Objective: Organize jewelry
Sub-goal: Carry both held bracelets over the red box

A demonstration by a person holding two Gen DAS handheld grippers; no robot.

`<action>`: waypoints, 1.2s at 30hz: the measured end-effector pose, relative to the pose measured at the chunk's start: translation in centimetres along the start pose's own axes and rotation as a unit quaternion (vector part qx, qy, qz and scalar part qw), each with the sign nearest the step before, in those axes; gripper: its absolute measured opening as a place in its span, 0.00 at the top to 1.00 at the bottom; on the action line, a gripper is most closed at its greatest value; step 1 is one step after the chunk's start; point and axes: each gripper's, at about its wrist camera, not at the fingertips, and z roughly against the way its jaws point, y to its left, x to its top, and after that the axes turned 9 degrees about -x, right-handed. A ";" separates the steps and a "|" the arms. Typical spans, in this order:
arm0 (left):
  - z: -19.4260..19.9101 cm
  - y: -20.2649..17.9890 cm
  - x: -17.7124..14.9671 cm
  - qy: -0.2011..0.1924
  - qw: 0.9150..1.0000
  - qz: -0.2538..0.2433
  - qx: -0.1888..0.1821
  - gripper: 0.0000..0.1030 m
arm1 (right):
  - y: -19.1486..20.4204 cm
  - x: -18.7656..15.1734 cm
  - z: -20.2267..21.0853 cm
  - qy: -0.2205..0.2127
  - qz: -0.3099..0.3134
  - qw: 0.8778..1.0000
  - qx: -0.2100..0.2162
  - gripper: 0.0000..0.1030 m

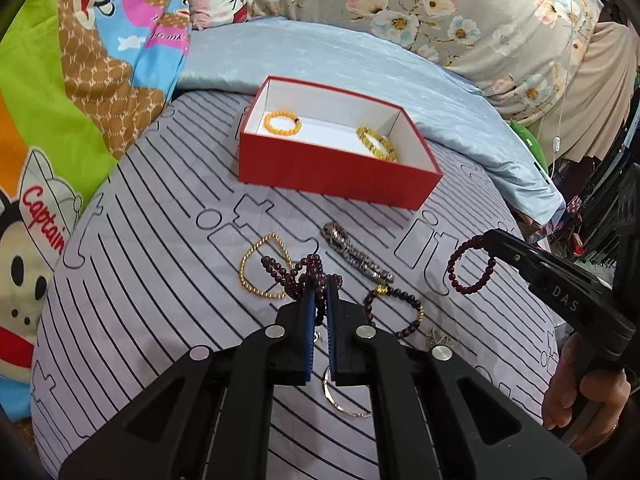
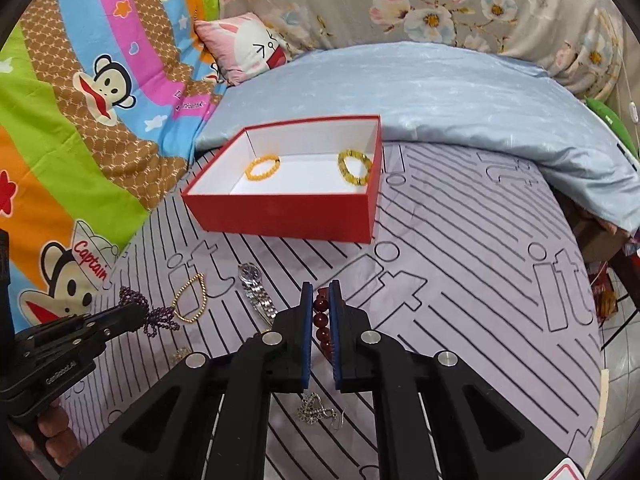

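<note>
Left wrist view: the left gripper [image 1: 320, 284] is closed on a purple bead strand [image 1: 308, 266], and at the right the right gripper [image 1: 490, 240] is pinching a dark red bead bracelet [image 1: 470, 266]. On the bed sheet [image 1: 160, 280] lie a gold bead bracelet [image 1: 266, 266], a watch [image 1: 356, 252] and a garnet bracelet [image 1: 394, 306]. Farther, the red box [image 1: 332, 176] has a yellow bracelet [image 1: 282, 123] and an amber bracelet [image 1: 376, 143] inside.

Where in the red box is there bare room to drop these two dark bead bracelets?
The red box has a bare white floor between the orange bracelet at its left end and the yellow bracelet at its right, plus along the near wall. The sheet in front is crowded: gold chain, watch.
</note>
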 end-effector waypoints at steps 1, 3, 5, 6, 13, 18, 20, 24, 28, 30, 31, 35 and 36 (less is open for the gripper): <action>0.1 -0.1 0.3 -0.001 1.000 -0.001 -0.001 0.95 | 0.1 0.3 0.4 -0.005 0.002 1.000 0.001 0.93; 0.2 -0.2 1.2 -0.004 1.000 -0.003 -0.005 0.95 | 0.4 1.0 0.9 -0.013 0.008 1.000 0.006 0.93; 0.2 -0.4 2.2 -0.008 1.000 -0.008 -0.005 0.95 | 0.8 1.8 1.2 -0.022 0.014 1.000 0.010 0.93; 0.2 -0.5 2.9 -0.012 1.000 -0.012 -0.004 0.95 | 1.1 2.4 1.3 -0.026 0.017 0.999 0.013 0.93; -0.1 -1.4 8.6 -0.053 0.998 -0.040 -0.002 0.95 | 2.6 7.1 0.8 -0.058 0.022 0.997 0.036 0.93; -1.7 -1.5 12.5 -0.072 0.996 -0.050 0.002 0.95 | 3.4 10.9 -1.9 -0.061 0.018 0.997 0.038 0.93; -2.9 -1.1 13.8 -0.074 0.996 -0.046 0.005 0.95 | 3.5 11.8 -3.3 -0.056 0.016 0.998 0.033 0.93; -6.0 -0.1 15.5 -0.059 0.997 -0.038 0.009 0.95 | 3.2 12.8 -7.2 -0.027 -0.003 0.999 0.034 0.93; -9.1 0.9 15.9 -0.041 0.999 -0.032 0.011 0.95 | 2.8 12.5 -10.3 -0.003 -0.009 1.000 0.023 0.93; -10.3 1.1 15.7 -0.033 0.999 -0.032 0.015 0.95 | 2.7 12.1 -11.4 0.009 -0.013 1.000 0.019 0.93; -10.8 1.3 15.6 -0.030 0.999 -0.031 0.015 0.95 | 2.4 11.9 -12.0 0.016 -0.016 1.000 0.019 0.93; -12.2 2.0 15.3 -0.020 0.999 -0.024 0.023 0.94 | 1.7 11.1 -13.8 0.037 -0.019 0.999 0.013 0.92; -12.2 2.2 15.3 -0.019 0.999 -0.022 0.026 0.94 | 1.5 10.9 -13.9 0.036 -0.021 0.999 0.008 0.90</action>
